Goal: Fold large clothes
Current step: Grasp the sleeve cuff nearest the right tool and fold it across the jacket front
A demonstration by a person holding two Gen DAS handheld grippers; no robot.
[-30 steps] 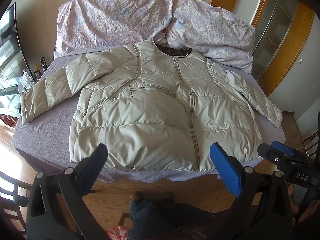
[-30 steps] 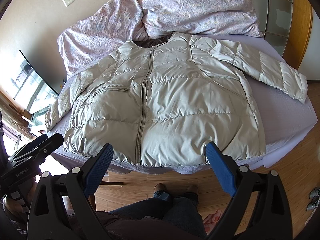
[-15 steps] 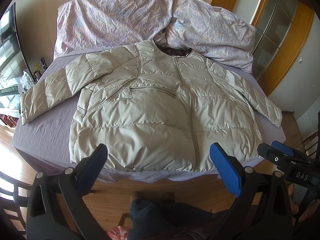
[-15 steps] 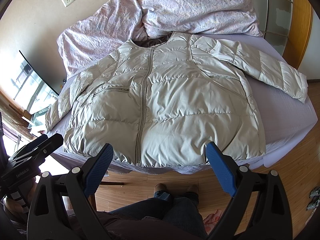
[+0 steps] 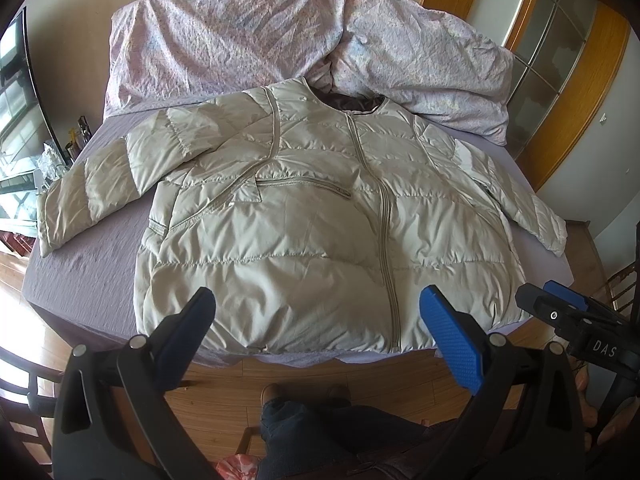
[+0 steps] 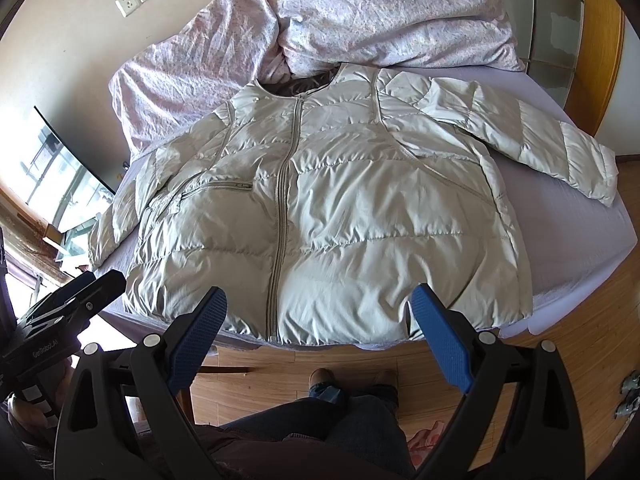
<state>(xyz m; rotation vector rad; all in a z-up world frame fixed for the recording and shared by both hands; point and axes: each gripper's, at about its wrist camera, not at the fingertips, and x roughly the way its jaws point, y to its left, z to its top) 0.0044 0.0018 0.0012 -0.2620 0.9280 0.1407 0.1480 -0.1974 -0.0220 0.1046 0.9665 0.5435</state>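
Observation:
A pale beige puffer jacket (image 5: 304,224) lies flat, front up and zipped, on a bed with a purple sheet (image 5: 80,276); both sleeves are spread out to the sides. It also shows in the right wrist view (image 6: 360,216). My left gripper (image 5: 316,312) is open and empty, held above the floor in front of the jacket's hem. My right gripper (image 6: 318,310) is open and empty, also short of the hem. Each gripper shows at the edge of the other's view.
A crumpled pink-and-lilac duvet (image 5: 280,36) is piled at the head of the bed behind the collar. The person's legs and shoes (image 6: 320,380) stand on the wooden floor at the bed's foot. A wooden-framed glass door (image 5: 560,64) stands at the right.

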